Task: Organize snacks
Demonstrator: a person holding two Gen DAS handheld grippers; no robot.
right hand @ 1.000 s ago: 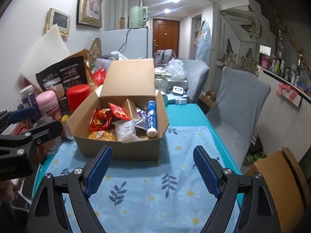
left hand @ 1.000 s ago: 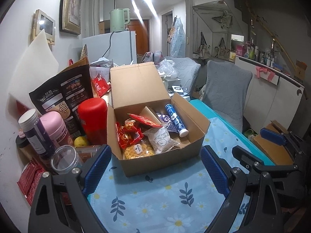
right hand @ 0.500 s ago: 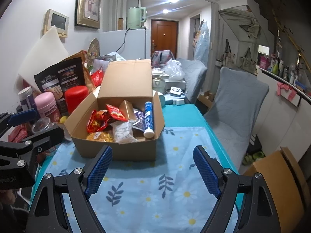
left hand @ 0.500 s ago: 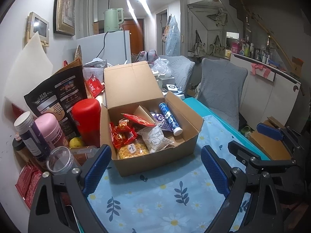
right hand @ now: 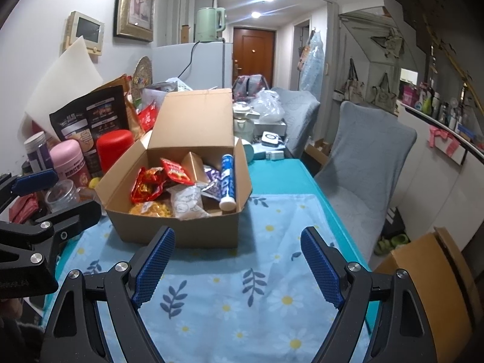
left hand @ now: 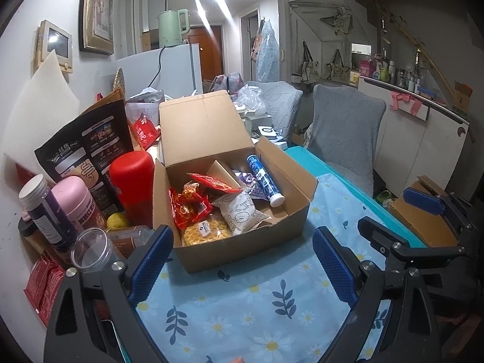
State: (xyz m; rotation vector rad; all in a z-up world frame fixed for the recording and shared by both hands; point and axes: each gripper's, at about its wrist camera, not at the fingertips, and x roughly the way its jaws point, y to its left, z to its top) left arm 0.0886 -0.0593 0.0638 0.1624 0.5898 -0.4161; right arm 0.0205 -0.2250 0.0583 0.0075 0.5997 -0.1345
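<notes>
Sitting in the middle of both views is a brown cardboard box (left hand: 242, 242) with its lid up, resting on the flowery blue cloth (left hand: 257, 311) on the tabletop (right hand: 281, 178). Snacks fill it: red packets (left hand: 189, 204), a white bag (left hand: 239, 213), a yellow bag (left hand: 205, 233) and a blue tube (left hand: 264, 180) leaning along the right side. The left tongs (left hand: 242, 267) are wide open at the bottom of the left view, holding nothing and touching nothing. The right tongs (right hand: 239, 267) are wide open too, empty, low in the right view, just in front of the box. A red bottle (left hand: 131, 181) stands left of the box.
</notes>
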